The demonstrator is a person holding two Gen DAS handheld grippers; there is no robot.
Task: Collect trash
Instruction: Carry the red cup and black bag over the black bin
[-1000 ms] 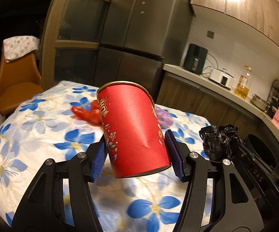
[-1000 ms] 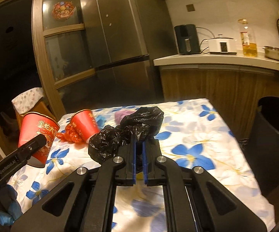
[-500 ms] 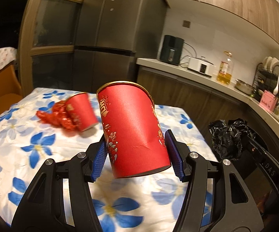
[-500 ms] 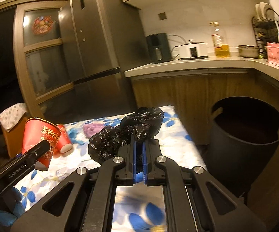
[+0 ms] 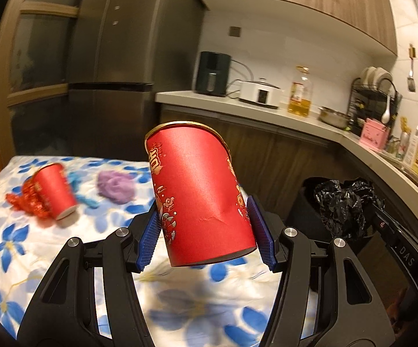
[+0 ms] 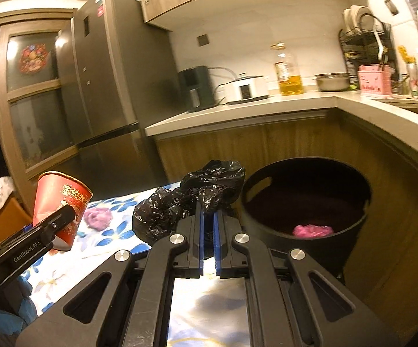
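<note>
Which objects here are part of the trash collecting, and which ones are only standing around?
Part of the job:
- red cup in the left gripper
- black plastic bag in the right gripper
- black bin
- second red cup, purple wad on the table

Standing around:
- fridge
- oil bottle
- dish rack

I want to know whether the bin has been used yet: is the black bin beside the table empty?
No: in the right wrist view a crumpled pink wad lies at the bottom of the black bin.

Home kitchen: fridge (image 6: 104, 86), countertop (image 6: 266, 107), dish rack (image 6: 365, 46).
</note>
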